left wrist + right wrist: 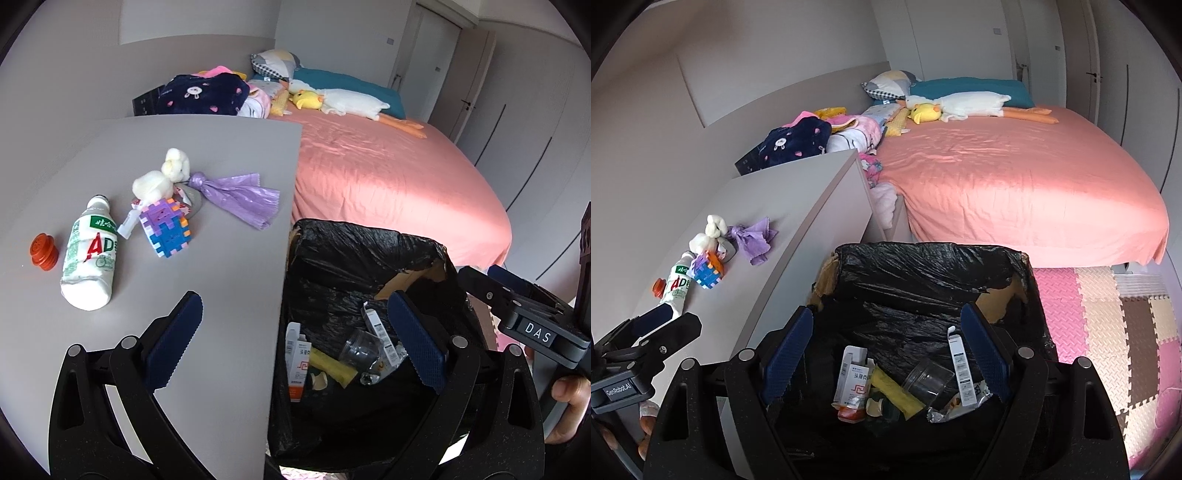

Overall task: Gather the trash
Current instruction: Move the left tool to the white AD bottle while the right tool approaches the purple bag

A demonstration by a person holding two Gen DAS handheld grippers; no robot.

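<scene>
both grippers, left gripper (pixel 291 332) and right gripper (pixel 886 354), hang wide open and empty over the trash bin (pixel 923 258), so next grab the milk bottle (pixel 88 254) on the left.

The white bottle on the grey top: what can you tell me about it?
The bottle is white plastic with a green and white label bearing big red letters. It lies on its side on the grey top, neck pointing away toward the wall, and no cap shows on it. Its base end looks dented. An orange cap stands just beside it, apart; on the other side lies a small white piece by the toy cube.
</scene>
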